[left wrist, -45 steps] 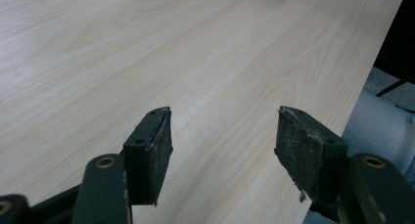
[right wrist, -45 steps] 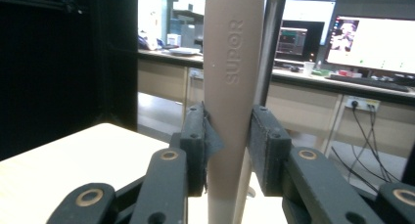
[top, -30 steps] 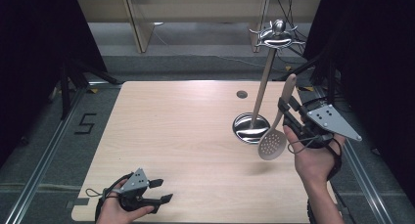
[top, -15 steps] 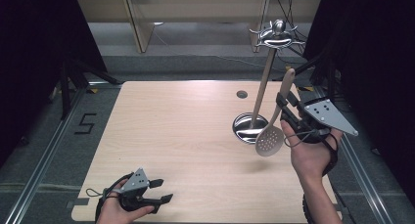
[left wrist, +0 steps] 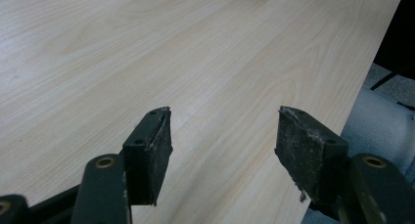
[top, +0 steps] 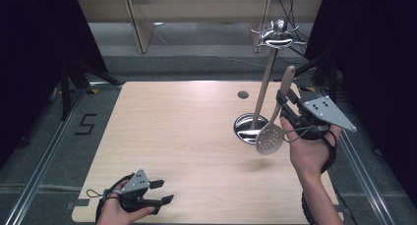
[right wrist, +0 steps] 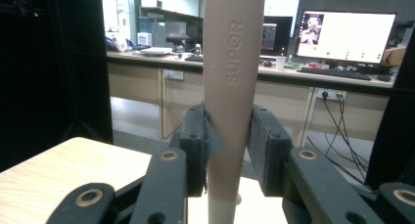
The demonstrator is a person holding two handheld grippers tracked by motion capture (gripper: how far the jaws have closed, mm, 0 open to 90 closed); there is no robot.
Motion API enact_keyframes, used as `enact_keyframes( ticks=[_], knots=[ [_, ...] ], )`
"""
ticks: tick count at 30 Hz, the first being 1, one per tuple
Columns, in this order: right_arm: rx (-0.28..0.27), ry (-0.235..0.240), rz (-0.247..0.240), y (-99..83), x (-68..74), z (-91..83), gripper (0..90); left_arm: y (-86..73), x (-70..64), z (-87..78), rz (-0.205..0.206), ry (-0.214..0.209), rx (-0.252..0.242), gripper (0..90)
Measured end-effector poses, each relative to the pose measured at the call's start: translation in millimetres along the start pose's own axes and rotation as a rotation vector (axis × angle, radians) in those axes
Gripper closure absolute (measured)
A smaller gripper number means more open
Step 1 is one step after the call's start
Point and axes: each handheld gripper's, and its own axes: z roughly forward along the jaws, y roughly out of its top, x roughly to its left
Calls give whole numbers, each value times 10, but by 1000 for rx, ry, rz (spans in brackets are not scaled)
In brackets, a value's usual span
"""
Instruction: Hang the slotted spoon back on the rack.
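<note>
In the high view, your right tool (top: 284,103) is clamped on the beige handle of a slotted spoon (top: 270,139), which hangs above the tabletop (top: 177,131) with its perforated head down, just beside the utensil stand (top: 272,38) and over the stand's round metal base (top: 248,128). Your left tool (top: 160,191) rests near the front edge of the tabletop, well apart from the spoon, with its jaws spread and nothing between them. The risk I see here is that the spoon's head or handle knocks the thin pole of the stand when you bring it toward the hooks, and this could tip the stand; also the grip is on a smooth handle, so a quick turn of your wrist may let the spoon swing or slide. It is hard to tell from above whether the spoon's head touches the base or only hangs over it. In the left gripper view, the left tool (left wrist: 222,141) is open over bare wood, and the tabletop edge is at the right. In the right gripper view, both pads press the spoon handle (right wrist: 230,87), which stands upright; the spoon's head is cut off below, and the hooks of the stand are out of frame, so you cannot judge the gap to them from here.
</note>
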Motion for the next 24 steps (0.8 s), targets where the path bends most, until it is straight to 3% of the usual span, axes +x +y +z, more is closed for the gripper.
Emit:
enact_keyframes(
  ticks=[2, 4, 5, 8, 9, 10, 11, 16, 19, 21, 23, 24],
  knots=[
    [-3, -7, -21, 5, -14, 5, 707, 0, -4, 2, -4, -1, -4, 375],
    [2, -9, -13, 16, -5, 16, 707, -4, -8, 15, -10, -2, -18, 375],
    [1, -5, -8, 16, -4, 26, 707, 0, 12, 6, 14, 14, 8, 374],
    [2, -10, -12, 25, -7, 37, 707, -4, -7, 14, -11, -2, -18, 375],
    [1, -12, -14, 29, -8, 44, 707, 1, -2, 3, -8, -8, -5, 374],
    [-1, -14, -18, 31, -10, 48, 707, 10, 28, -16, 36, 1, 20, 374],
    [3, -13, -8, 31, -1, 51, 707, 9, 32, -17, 46, 1, 20, 374],
    [7, -16, 0, 40, 10, 80, 706, -2, -7, 7, -11, -4, -9, 375],
    [7, -17, 4, 51, 15, 96, 706, -1, -7, 7, -12, -3, -10, 374],
    [3, -14, -14, 64, 5, 111, 706, 3, 7, 5, 14, -3, -11, 374],
    [11, -17, 5, 71, 18, 112, 706, -1, -7, 8, -12, -3, -10, 374],
    [7, -14, -1, 74, 16, 122, 706, 0, 2, 0, 0, 1, 0, 374]
  ],
)
